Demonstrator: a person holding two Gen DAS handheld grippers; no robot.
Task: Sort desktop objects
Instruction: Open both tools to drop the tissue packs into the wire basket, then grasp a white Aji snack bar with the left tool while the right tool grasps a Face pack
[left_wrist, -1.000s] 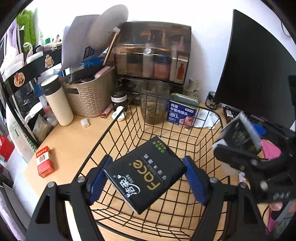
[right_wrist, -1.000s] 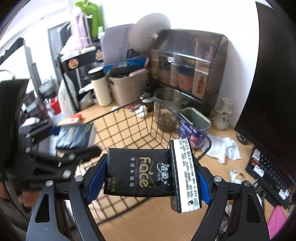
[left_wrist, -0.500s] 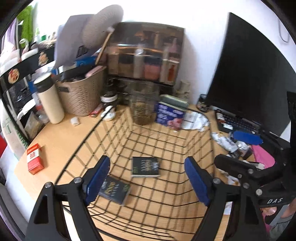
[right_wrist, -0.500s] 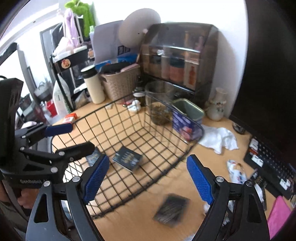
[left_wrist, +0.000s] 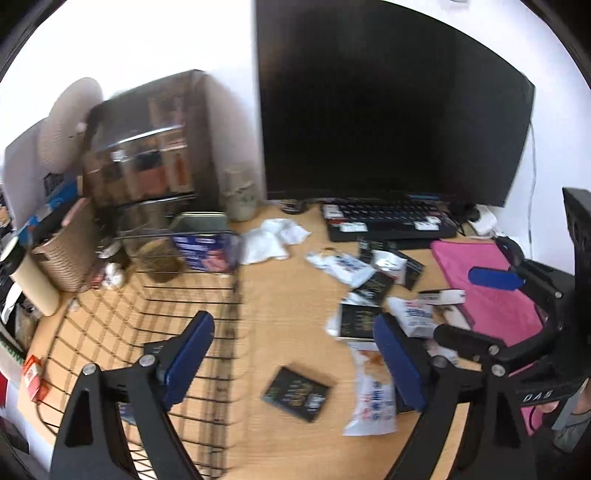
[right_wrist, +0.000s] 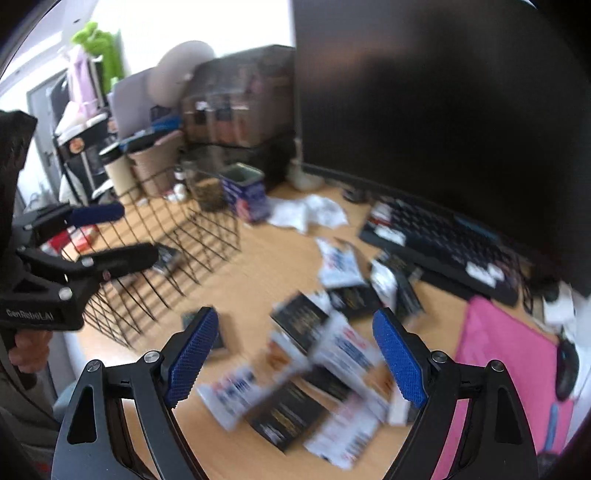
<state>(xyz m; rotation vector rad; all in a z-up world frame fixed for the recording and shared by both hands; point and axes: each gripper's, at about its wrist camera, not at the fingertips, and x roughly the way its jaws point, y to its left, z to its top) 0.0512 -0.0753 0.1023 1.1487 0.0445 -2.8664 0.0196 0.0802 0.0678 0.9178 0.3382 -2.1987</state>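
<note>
Motion blur softens both views. My left gripper (left_wrist: 291, 332) hangs over bare desk just right of the black wire basket (left_wrist: 147, 295); its jaws are opening with nothing between them. A black tissue pack (left_wrist: 295, 393) lies flat on the desk below it. My right gripper (right_wrist: 293, 321) stands open above a loose pile of black and white packs (right_wrist: 317, 369), touching none. That pile (left_wrist: 369, 295) lies before the keyboard. Each gripper shows in the other's view: the right gripper (left_wrist: 456, 302), the left gripper (right_wrist: 138, 232). One black pack (right_wrist: 168, 256) lies inside the basket (right_wrist: 192, 236).
A dark monitor (left_wrist: 388, 110) and keyboard (left_wrist: 391, 221) fill the back right. A pink pad (left_wrist: 491, 280) lies at the right. Crumpled white tissue (left_wrist: 273, 236), a blue tin (left_wrist: 207, 247) and a woven bin (left_wrist: 62, 251) stand behind the basket. A red box (left_wrist: 33, 376) sits far left.
Both grippers let go of their black tissue packs; two landed in the basket, one on the desk outside it. Both then swung right, from the basket toward the pile.
</note>
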